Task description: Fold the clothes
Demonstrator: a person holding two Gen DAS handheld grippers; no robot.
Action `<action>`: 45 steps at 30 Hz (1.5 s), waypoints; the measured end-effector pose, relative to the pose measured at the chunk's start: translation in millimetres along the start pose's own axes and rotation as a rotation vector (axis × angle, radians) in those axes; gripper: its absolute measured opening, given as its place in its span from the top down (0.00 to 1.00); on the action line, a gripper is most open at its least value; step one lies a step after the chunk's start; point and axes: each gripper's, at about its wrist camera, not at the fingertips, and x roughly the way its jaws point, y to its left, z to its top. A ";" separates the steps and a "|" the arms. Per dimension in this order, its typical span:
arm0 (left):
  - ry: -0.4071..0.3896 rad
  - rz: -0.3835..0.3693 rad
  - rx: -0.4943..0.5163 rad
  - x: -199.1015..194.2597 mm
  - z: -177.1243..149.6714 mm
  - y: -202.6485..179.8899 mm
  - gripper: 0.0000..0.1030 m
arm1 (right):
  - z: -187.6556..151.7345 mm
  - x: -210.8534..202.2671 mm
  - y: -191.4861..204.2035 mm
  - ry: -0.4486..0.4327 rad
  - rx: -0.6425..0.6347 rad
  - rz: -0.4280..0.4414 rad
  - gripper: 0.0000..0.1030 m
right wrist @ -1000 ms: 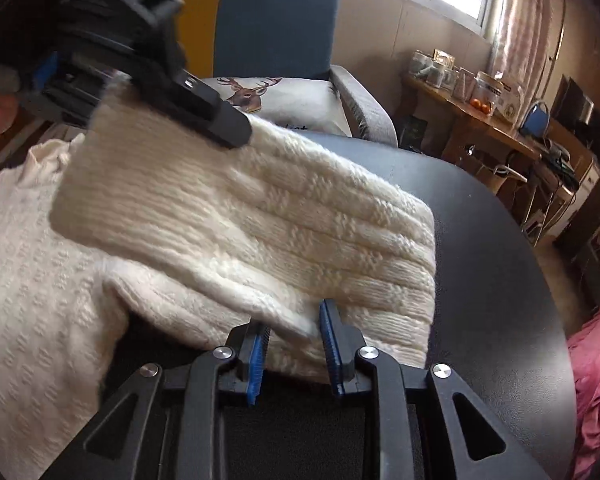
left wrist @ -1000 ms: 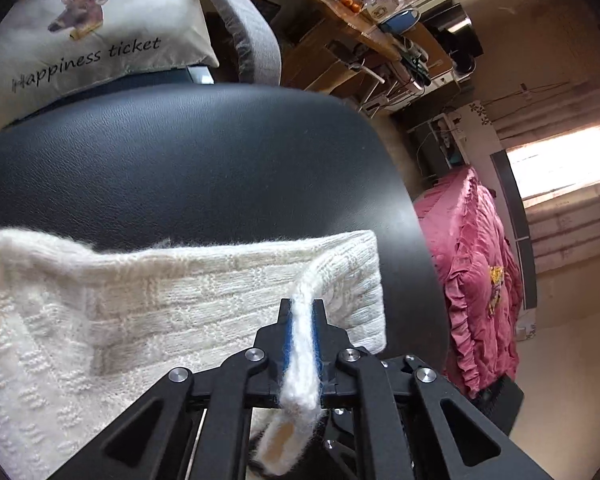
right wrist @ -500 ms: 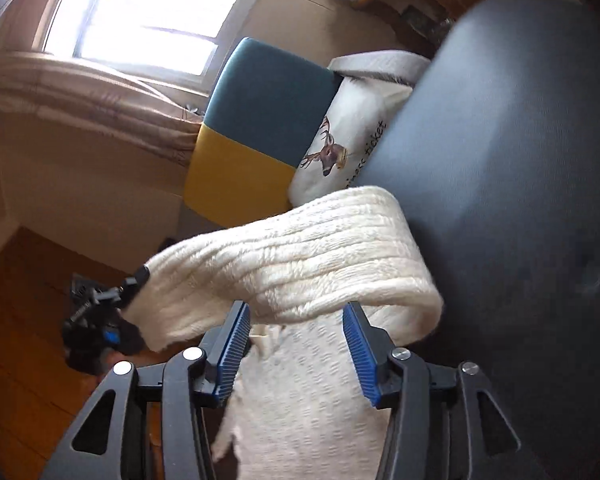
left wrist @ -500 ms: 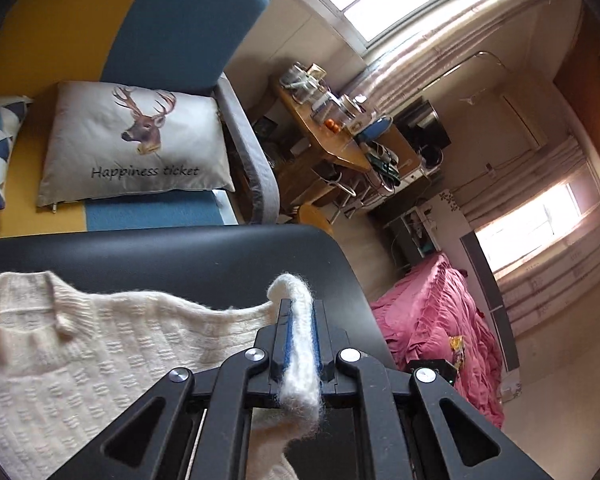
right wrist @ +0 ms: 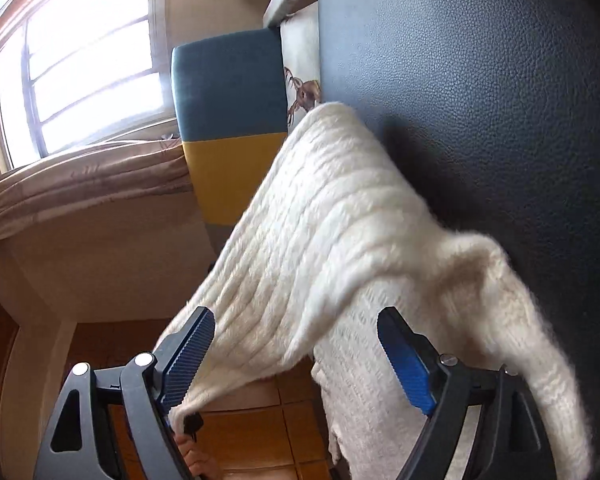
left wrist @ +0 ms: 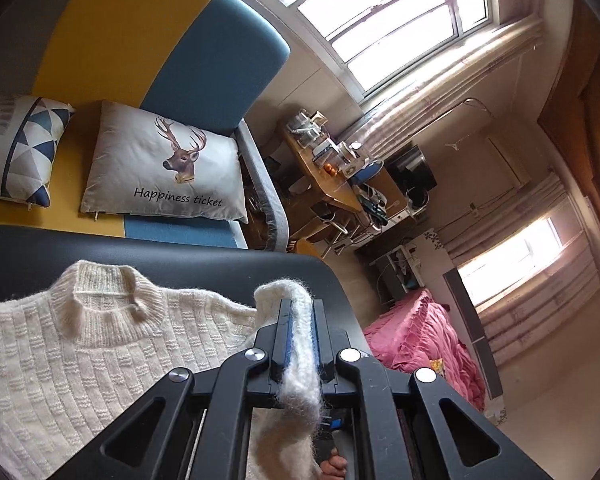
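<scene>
A cream knit sweater (left wrist: 72, 364) lies on the black table (left wrist: 204, 264), its collar toward the sofa. My left gripper (left wrist: 300, 308) is shut on a fuzzy fold of the sweater's sleeve and holds it above the table. In the right wrist view the lifted sleeve (right wrist: 332, 220) stretches from the table (right wrist: 480, 100) down to the lower left, where a hand (right wrist: 196, 460) shows. My right gripper (right wrist: 296, 320) is wide open. The sleeve passes in front of its blue pads (right wrist: 192, 344), and I cannot tell whether it touches them.
Behind the table stands a yellow and blue sofa (left wrist: 204, 68) with a deer pillow (left wrist: 168, 168) and a triangle-pattern pillow (left wrist: 16, 148). A cluttered wooden desk (left wrist: 332, 176) and a pink cover (left wrist: 424, 340) lie to the right. Wooden floor (right wrist: 252, 432) shows below the right gripper.
The left gripper has risen and tilted up with the sleeve still pinched. The right gripper has opened wider and rolled sideways. The sleeve now hangs stretched in the air.
</scene>
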 end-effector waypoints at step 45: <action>0.156 0.556 -0.118 -14.4 -64.3 228.1 0.91 | -55.0 97.7 42.6 0.133 -0.761 -0.639 0.20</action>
